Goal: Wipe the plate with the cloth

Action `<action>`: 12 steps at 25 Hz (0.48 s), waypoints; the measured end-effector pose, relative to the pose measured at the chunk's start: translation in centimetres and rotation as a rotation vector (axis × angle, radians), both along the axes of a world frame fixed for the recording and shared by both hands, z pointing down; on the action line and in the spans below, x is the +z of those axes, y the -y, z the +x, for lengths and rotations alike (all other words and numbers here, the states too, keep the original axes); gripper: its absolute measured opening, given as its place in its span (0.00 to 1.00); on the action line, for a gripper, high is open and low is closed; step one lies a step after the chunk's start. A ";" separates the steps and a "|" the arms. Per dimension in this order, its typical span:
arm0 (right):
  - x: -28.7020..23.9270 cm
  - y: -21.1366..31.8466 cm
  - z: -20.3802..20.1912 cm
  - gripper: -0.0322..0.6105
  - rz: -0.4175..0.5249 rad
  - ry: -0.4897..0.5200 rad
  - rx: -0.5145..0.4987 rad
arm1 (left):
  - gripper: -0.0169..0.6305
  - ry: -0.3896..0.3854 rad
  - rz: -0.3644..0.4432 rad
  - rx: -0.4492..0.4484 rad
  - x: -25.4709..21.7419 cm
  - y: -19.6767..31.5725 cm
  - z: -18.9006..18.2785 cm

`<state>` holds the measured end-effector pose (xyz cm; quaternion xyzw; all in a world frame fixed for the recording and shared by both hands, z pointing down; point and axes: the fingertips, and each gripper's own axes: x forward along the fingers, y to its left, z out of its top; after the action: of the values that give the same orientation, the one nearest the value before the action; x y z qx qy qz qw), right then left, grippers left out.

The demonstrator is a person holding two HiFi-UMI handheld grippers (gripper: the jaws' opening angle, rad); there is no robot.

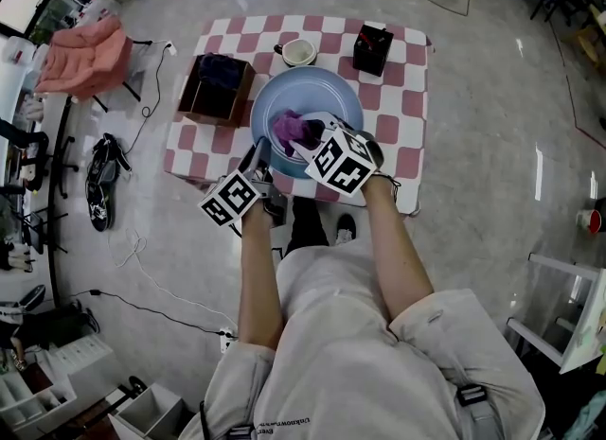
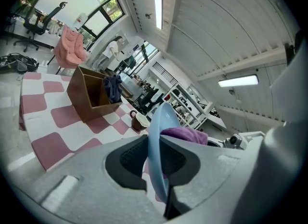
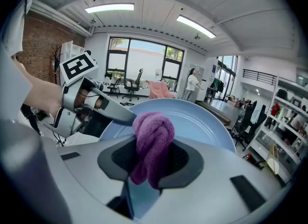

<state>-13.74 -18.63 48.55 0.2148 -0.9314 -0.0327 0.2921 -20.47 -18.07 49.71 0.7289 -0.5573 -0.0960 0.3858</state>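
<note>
The left claw (image 2: 156, 163) pinches the near-left rim of the round light-blue plate (image 1: 322, 97) over the red-and-white checked bench (image 1: 409, 97). The head view hides the grip. The right gripper view shows the right claw (image 3: 151, 158) clamped on the bunched purple cloth (image 3: 153, 131), seemingly against the plate's face.

A glossy grey stone floor (image 1: 492, 79) spreads around a small desk (image 1: 409, 107) covered in red-and-white checks. A pink armchair (image 1: 87, 58) stands well off to its left, and a black cable (image 1: 147, 309) trails over the floor. Tall dark-framed windows (image 3: 139, 57) fill the far wall (daylight and greenery beyond), next to a red brick wall (image 3: 36, 45). The white panelled ceiling (image 3: 231, 6) carries long light strips (image 3: 109, 7). A black office chair (image 3: 138, 81) stands before the glass, and white shelving (image 3: 288, 117) lines the right side.
</note>
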 end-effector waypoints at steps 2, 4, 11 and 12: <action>0.0 0.1 0.3 0.26 0.002 0.002 0.010 | 0.09 0.003 -0.006 0.017 0.2 -0.1 0.5; 0.0 0.3 0.5 0.26 0.002 0.006 0.017 | 0.09 0.011 -0.012 0.036 0.4 -0.1 1.0; -0.3 1.3 1.0 0.26 -0.009 0.043 0.050 | 0.09 0.045 -0.026 0.071 0.9 0.0 1.9; -0.5 1.5 1.0 0.26 -0.004 0.044 0.054 | 0.09 0.048 -0.028 0.071 0.8 0.0 1.9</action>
<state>-12.74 -20.13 48.09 0.2397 -0.9316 -0.0180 0.2726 -18.57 -18.10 50.56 0.7449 -0.5415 -0.0569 0.3855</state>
